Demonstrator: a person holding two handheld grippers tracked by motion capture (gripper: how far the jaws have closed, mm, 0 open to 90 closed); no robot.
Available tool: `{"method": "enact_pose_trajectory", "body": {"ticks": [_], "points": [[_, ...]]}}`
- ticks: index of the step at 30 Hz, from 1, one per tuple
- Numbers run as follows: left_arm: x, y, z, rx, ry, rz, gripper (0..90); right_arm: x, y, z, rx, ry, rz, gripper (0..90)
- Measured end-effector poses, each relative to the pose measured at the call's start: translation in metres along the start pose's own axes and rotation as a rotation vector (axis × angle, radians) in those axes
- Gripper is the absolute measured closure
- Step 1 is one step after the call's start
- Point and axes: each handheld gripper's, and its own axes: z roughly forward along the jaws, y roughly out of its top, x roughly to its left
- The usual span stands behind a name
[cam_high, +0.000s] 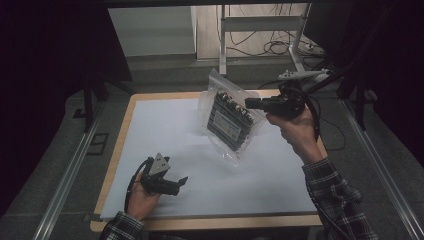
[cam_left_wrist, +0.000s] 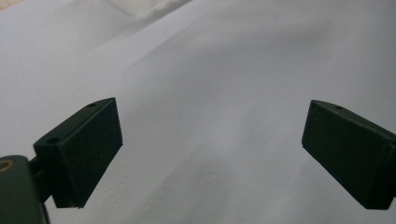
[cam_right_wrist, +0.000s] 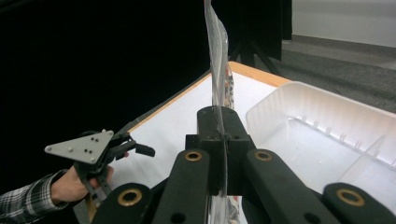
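The right gripper (cam_high: 252, 103) is clamped by its jaws on the edge of a clear bag (cam_high: 231, 116), held above the bench (cam_high: 165, 130). The left gripper (cam_high: 179, 183), jaws wide apart and holding nothing, is kept well apart from the bag, over bare white bench.

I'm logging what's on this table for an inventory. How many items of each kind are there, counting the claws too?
Clear plastic bag with dark contents, held up off the table: 1
White plastic tray: 1
White sheet covering the table: 1
Claws: 2, the left claw open, the right claw shut on the bag
Total: 5
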Motion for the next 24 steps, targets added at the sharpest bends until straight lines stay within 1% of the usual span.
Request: {"method": "enact_pose_trajectory", "body": {"ticks": [5, 11, 14, 21, 24], "points": [[0.0, 0.0, 0.0, 0.001, 0.003, -0.001, 4.7, -0.006, 0.009, 0.004, -0.01, -0.013, 0.007, 88.6], [0.0, 0.0, 0.0, 0.002, 0.004, 0.001, 4.7, -0.012, 0.014, 0.008, -0.01, -0.023, 0.012, 88.7], [0.0, 0.0, 0.0, 0.001, 0.005, 0.002, 4.7, -0.016, 0.018, 0.011, -0.011, -0.037, 0.015, 88.6], [0.0, 0.0, 0.0, 0.0, 0.007, 0.002, 4.7, -0.026, 0.026, 0.017, -0.015, -0.053, 0.024, 88.7], [0.0, 0.0, 0.0, 0.0, 0.008, 0.002, 4.7, -0.032, 0.033, 0.02, -0.02, -0.06, 0.03, 88.7]]}}
